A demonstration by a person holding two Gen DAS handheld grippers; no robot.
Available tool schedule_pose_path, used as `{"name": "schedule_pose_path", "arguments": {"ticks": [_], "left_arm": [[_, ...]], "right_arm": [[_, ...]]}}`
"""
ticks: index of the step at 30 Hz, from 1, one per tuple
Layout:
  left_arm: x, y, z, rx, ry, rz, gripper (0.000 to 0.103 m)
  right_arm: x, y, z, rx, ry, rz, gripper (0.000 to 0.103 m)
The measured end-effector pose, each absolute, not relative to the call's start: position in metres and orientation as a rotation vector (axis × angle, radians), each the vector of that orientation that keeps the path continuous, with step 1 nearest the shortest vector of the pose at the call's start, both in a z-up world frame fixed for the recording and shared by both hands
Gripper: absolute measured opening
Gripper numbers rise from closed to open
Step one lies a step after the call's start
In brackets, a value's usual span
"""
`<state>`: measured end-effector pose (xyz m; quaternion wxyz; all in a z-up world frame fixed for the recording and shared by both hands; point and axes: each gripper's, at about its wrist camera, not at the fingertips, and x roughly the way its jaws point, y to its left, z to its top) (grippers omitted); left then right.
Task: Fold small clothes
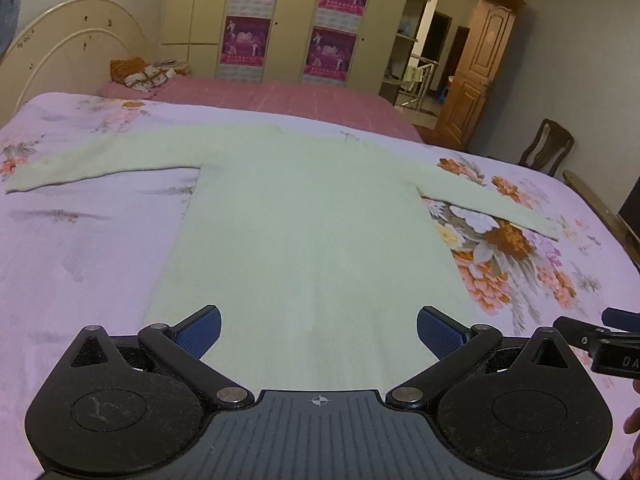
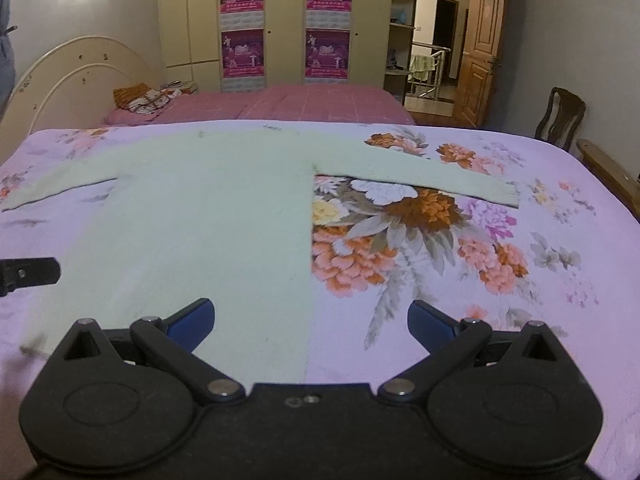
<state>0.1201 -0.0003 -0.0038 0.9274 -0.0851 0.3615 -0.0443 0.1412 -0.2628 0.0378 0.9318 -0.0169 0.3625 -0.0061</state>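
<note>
A pale green long-sleeved top (image 1: 304,220) lies flat on the floral bedsheet (image 1: 80,248), both sleeves spread out to the sides, hem toward me. My left gripper (image 1: 318,330) is open and empty, hovering above the hem near its middle. In the right wrist view the top (image 2: 208,216) fills the left half. My right gripper (image 2: 311,320) is open and empty above the top's right side edge near the hem. The right gripper's tip shows at the right edge of the left wrist view (image 1: 616,320); part of the left gripper shows at the left edge of the right wrist view (image 2: 28,274).
The lilac floral sheet (image 2: 500,240) covers the near bed. A second bed with a pink cover (image 1: 280,96) and pillows (image 1: 140,74) lies behind. A wardrobe (image 1: 288,20), an open wooden door (image 1: 476,72) and a chair (image 1: 548,148) stand beyond.
</note>
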Motion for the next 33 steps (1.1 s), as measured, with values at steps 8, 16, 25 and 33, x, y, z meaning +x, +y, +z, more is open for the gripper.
{"name": "schedule_pose_path", "arguments": {"ticks": [8,16,25,33], "left_arm": [[0.164,-0.005,-0.006,-0.088,0.698,-0.098,0.103],[0.238,-0.001,-0.017,-0.023,0.566,-0.019,0.103],[0.331,0.006,-0.043,-0.034,0.582,-0.013,0.102],[0.400,0.019,-0.075,-0.024,0.623,0.021,0.084]], "right_arm": [[0.178,-0.284,0.036,0.011,0.696,-0.064,0.092],[0.238,-0.316,0.023,0.040,0.665,-0.130,0.075],[0.319,-0.371,-0.003,0.102,0.651,-0.225,0.060],[0.364,-0.448,-0.031,0.274,0.610,-0.348,0.048]]}}
